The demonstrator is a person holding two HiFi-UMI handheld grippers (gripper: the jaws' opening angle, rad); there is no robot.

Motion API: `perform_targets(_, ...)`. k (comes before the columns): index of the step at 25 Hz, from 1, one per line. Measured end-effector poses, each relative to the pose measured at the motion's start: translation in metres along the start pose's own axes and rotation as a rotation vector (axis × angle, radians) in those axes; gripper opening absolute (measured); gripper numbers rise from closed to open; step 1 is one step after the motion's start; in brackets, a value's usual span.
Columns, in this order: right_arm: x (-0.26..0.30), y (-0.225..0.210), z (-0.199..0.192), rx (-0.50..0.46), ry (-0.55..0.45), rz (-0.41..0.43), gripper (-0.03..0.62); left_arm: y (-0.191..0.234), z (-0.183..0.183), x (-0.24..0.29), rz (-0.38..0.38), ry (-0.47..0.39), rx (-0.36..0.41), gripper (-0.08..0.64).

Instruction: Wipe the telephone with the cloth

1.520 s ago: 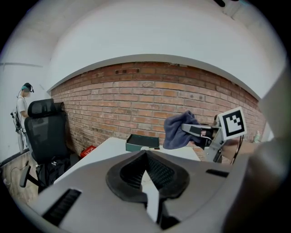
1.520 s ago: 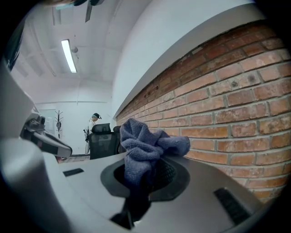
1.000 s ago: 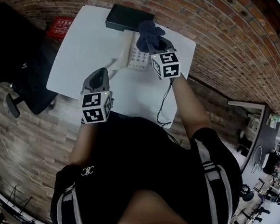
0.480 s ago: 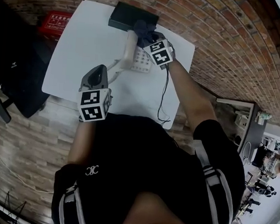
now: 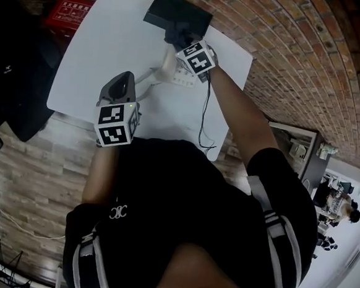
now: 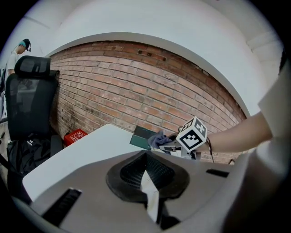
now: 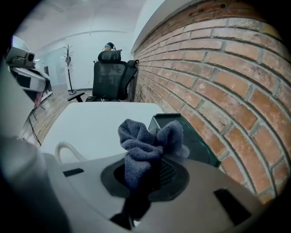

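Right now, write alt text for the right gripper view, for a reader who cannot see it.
The right gripper is shut on a bunched blue-grey cloth. Beyond it lies a white table with a dark box by a brick wall on the right; a black chair stands at the far end.

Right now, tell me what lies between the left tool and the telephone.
Head view: only bare white table and a curling cord separate the left tool from the telephone.

White rectangular worktop [image 5: 107,47]. Carries: off-white push-button telephone [image 5: 180,79]; dark flat rectangular box [image 5: 176,14] at far edge; thin black cable [image 5: 203,120].
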State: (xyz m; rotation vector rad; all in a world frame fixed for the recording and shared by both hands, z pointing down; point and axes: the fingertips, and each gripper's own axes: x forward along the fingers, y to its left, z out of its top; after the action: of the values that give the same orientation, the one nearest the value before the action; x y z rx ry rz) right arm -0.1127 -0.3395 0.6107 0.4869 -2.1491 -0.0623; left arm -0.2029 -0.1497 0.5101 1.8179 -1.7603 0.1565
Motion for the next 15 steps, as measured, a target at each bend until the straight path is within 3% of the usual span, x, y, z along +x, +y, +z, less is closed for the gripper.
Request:
perform_targets(5, -0.003, 0.007, -0.006, 0.178, -0.022, 0.021, 0.029, 0.005, -0.004, -0.003, -0.006, 0.001, -0.011, -0.003)
perform_targets(15, -0.032, 0.079, -0.033, 0.171, -0.080, 0.109, 0.029, -0.015, -0.005, -0.005, -0.025, 0.017, 0.031, -0.003)
